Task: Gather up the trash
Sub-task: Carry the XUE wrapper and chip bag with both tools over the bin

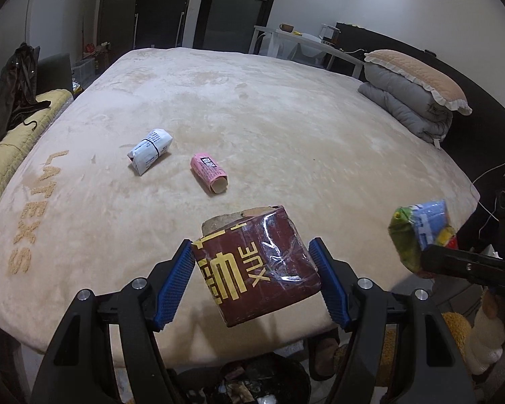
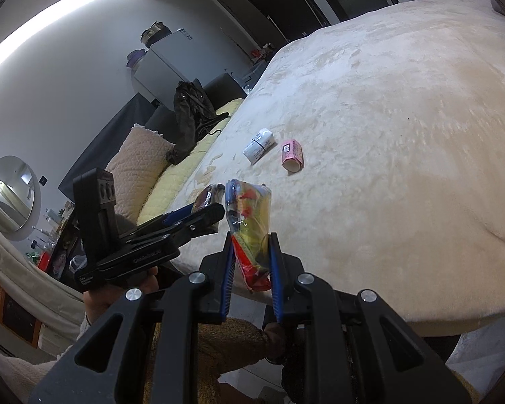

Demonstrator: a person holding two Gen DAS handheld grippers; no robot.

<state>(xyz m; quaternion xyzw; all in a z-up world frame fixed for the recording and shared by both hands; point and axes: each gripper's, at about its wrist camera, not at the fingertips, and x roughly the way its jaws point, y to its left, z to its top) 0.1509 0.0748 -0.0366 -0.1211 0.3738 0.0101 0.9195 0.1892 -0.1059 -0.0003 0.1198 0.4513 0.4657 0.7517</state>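
Note:
My left gripper (image 1: 252, 269) is shut on a dark red box (image 1: 259, 269) with yellow lettering, held over the bed's near edge above a dark trash bin (image 1: 252, 383). My right gripper (image 2: 250, 259) is shut on a colourful snack wrapper (image 2: 250, 222), also seen at the right in the left wrist view (image 1: 417, 232). A white paper packet (image 1: 149, 149) (image 2: 258, 145) and a pink paper roll (image 1: 209, 172) (image 2: 291, 154) lie on the beige bedspread (image 1: 252, 101). The left gripper and red box (image 2: 207, 197) show left of the wrapper.
Folded grey quilt with a pillow (image 1: 417, 94) lies at the bed's far right. A yellow blanket and dark jacket (image 1: 17, 91) lie along the left side. A white table (image 1: 306, 47) stands beyond the bed. Slippers (image 1: 326, 353) lie on the floor by the bin.

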